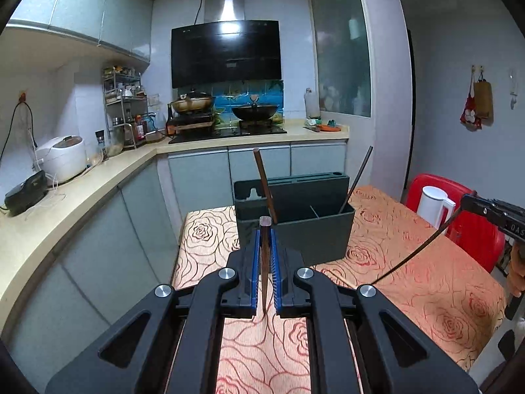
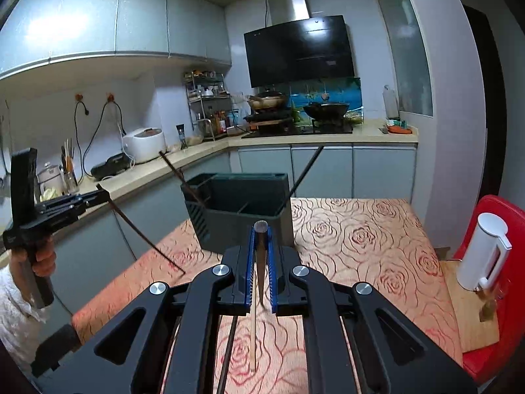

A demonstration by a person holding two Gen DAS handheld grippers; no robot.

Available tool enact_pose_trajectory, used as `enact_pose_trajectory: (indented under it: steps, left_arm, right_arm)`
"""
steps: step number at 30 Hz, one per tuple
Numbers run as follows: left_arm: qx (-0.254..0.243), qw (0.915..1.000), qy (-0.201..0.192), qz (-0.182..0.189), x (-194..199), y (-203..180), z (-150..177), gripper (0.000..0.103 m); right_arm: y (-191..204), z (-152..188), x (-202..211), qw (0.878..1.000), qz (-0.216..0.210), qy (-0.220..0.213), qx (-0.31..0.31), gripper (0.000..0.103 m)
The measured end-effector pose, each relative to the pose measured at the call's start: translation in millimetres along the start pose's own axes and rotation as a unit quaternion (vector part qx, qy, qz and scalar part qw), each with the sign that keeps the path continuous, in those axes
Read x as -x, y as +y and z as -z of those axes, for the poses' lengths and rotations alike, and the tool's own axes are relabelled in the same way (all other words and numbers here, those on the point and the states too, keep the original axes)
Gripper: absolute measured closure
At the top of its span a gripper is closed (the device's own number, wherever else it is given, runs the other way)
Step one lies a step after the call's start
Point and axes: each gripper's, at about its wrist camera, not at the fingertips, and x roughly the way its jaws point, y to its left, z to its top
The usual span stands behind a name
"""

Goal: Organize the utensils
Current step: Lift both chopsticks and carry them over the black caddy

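My left gripper (image 1: 265, 229) is shut on a brown chopstick (image 1: 264, 262) held above the rose-patterned table (image 1: 410, 279). It also appears at the left of the right wrist view, where the left gripper (image 2: 103, 193) carries that brown chopstick (image 2: 147, 236) slanting down. My right gripper (image 2: 261, 229) is shut on a black chopstick (image 2: 261, 262); from the left wrist view the right gripper (image 1: 466, 198) holds the black chopstick (image 1: 413, 252) out over the table. The dark utensil holder (image 1: 295, 229) (image 2: 242, 216) stands ahead, with one brown chopstick (image 1: 262, 180) and one black chopstick (image 1: 359, 177) leaning in it.
A pale wooden chopstick (image 2: 252, 328) and a dark one (image 2: 229, 351) lie on the cloth under my right gripper. A white kettle (image 2: 482, 249) stands on a wooden board (image 2: 469, 312) by a red chair (image 2: 492, 361). The kitchen counter (image 1: 65, 216) runs along the left.
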Motion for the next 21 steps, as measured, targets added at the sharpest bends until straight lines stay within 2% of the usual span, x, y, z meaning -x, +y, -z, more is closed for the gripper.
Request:
enact_pose_trajectory:
  steps: [12,21]
  left_arm:
    - [-0.013,0.9997,0.018,0.008,-23,2,-33,0.097]
    - [-0.017,0.9992,0.002,0.036,-13,0,-80,0.097]
  right_arm:
    - [-10,-51,-33,0.999,0.005,0.026,-0.017,0.095]
    - [-2,-98,-28,1.0,0.003,0.003,-0.006,0.095]
